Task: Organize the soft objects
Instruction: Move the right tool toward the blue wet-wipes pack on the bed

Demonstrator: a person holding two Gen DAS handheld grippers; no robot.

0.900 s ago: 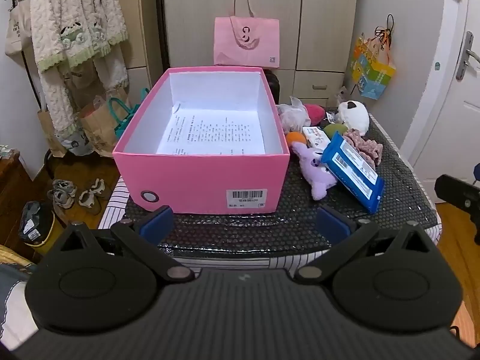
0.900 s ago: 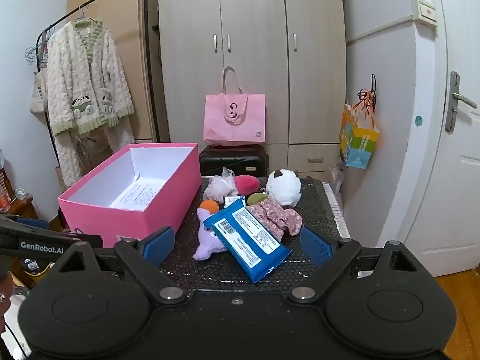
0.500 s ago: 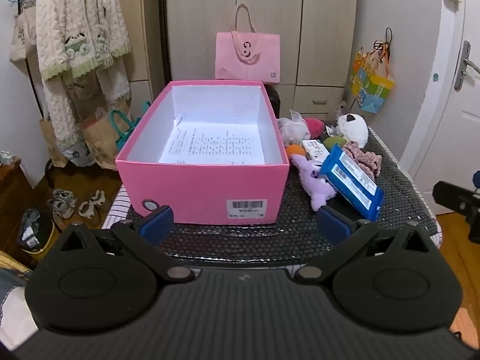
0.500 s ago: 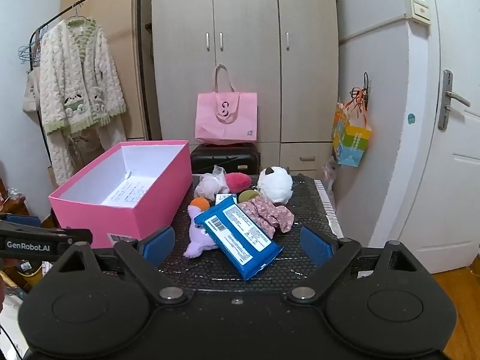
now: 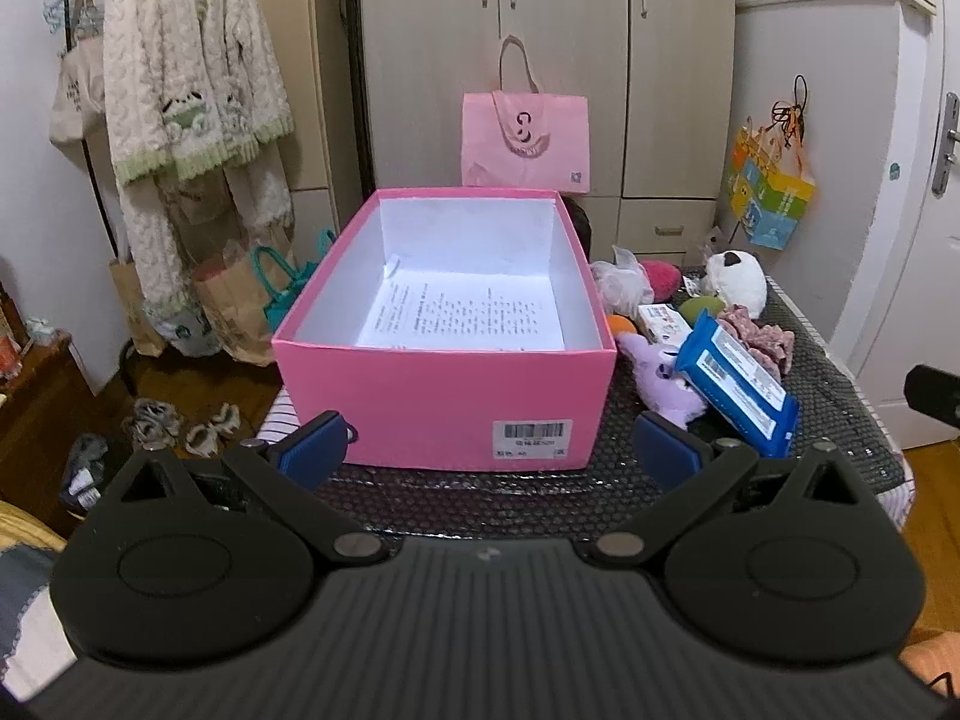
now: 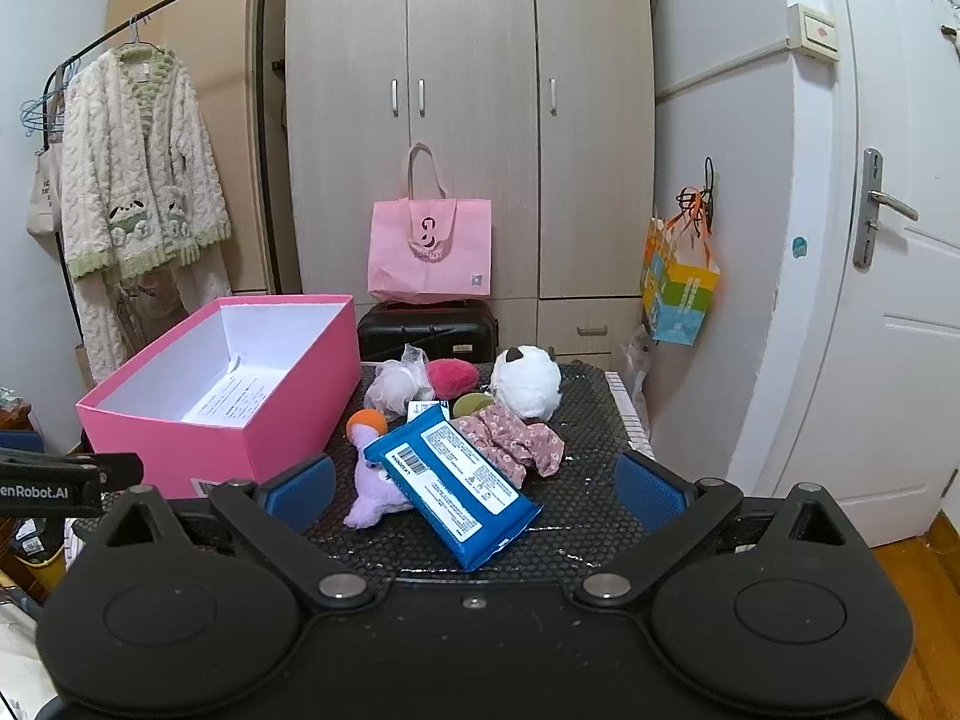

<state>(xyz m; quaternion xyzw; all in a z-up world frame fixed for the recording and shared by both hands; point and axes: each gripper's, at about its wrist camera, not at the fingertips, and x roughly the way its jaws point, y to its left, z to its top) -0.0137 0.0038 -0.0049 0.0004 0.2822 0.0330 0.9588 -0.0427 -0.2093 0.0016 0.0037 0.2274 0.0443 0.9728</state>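
Both grippers have drawn back and risen a little over the last second, so more of the room shows above the table and the box now looks lower in each view, while nothing on the mat has shifted. The left gripper hangs with its jaws spread wide and empty just short of the near wall of the pink box, which stands at the left side of the table and holds only a printed sheet. The right gripper is likewise spread and holding nothing, facing the pile on the right half of the table: a blue wipes pack lying across a purple plush, a floral scrunchie touching the pack's far edge, a white panda plush near the far edge, with a pink puff, a mesh sponge and an orange ball beside the box. The pull-back looks like a framing of the scene before the first pick; no soft thing is in the box yet, so the sorting seems not to have begun
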